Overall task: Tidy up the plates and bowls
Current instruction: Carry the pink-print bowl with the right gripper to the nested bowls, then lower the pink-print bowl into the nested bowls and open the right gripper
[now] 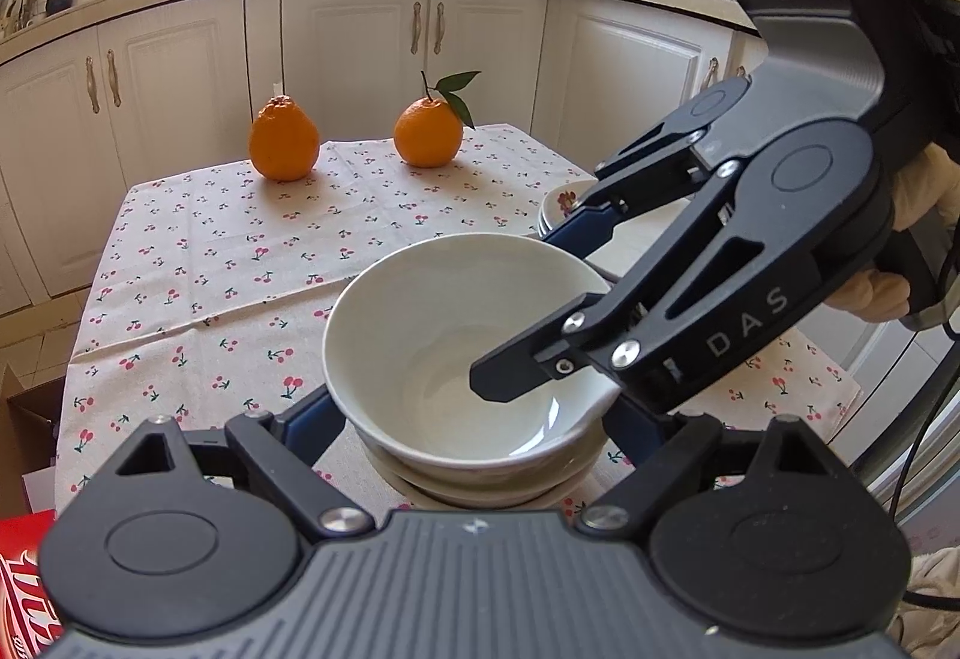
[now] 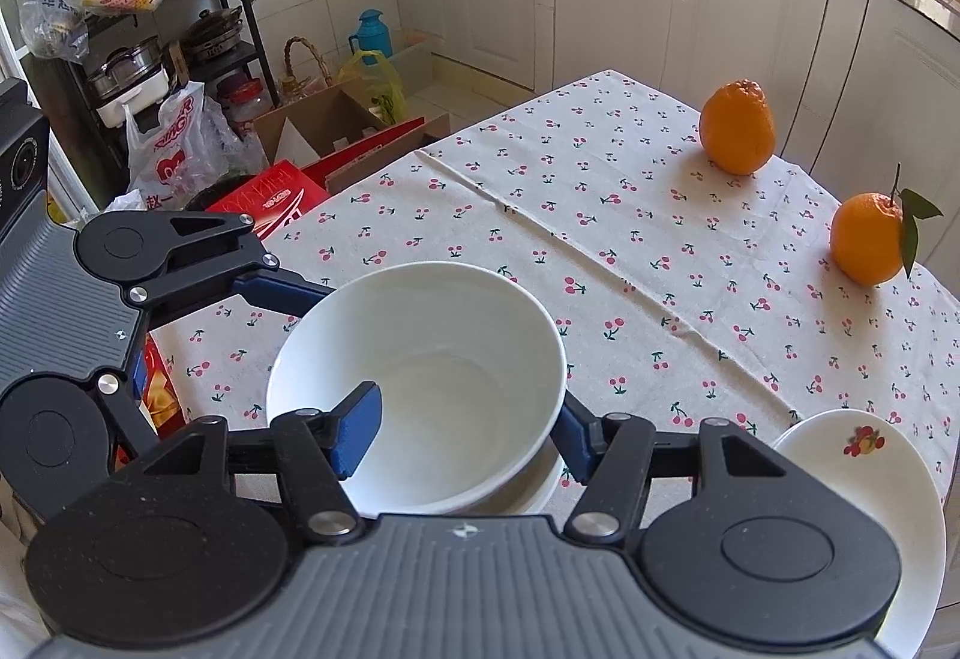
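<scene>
Plates (image 1: 480,485) lying mostly hidden under bowl (image 1: 444,347); right gripper (image 2: 462,437) straddling its rim, jaws opening; left gripper (image 1: 468,419) spread wide around it.

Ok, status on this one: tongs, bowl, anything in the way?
Left tongs wide, flanking the stack, contact unclear. Right tongs straddle the bowl rim, pads look clear of it. Bowl nested on stack. Nothing blocking; plate sits aside.

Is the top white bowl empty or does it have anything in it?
Empty. The white bowl shows only its bare glazed inside in both wrist views; nothing lies in it except one finger of the right gripper reaching over the rim.
</scene>
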`<state>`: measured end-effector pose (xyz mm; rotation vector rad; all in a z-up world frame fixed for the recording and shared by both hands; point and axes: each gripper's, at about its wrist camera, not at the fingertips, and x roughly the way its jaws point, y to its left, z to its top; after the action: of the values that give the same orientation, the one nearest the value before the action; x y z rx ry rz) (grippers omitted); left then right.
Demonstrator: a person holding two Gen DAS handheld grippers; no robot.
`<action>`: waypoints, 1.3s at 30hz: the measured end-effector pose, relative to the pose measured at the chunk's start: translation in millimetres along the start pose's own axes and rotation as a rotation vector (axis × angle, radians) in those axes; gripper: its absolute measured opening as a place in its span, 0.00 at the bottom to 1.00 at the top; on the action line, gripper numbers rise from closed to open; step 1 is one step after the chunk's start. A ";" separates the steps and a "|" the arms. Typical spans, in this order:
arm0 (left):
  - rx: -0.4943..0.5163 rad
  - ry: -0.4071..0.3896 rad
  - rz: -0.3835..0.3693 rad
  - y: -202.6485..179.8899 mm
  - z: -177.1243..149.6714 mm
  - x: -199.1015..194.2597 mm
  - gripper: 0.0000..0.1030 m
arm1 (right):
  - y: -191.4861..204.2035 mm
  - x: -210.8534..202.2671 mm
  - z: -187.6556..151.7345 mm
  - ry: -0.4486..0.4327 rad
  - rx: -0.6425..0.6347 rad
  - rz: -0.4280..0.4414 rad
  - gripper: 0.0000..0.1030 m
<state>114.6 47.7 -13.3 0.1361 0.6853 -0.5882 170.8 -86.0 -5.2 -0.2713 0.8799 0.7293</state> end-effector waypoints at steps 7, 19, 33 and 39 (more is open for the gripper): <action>0.013 -0.013 -0.005 0.4 -1.6 -0.4 0.91 | 2.1 -4.4 -1.3 -0.016 -0.013 -0.029 0.80; 0.042 -0.010 -0.025 1.2 -13.6 -17.8 0.96 | -7.1 -30.6 -28.0 -0.076 0.018 -0.035 0.89; 0.089 0.031 -0.013 9.0 -24.3 -11.8 0.96 | 4.6 -13.9 -58.5 -0.025 -0.054 -0.036 1.00; 0.100 0.061 -0.044 21.2 -30.6 0.2 0.96 | 11.9 9.9 -70.4 0.026 -0.110 -0.067 1.00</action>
<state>109.4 74.6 -38.5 0.2336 0.7196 -0.6630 124.5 -107.8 -55.8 -0.4066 0.8525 0.7145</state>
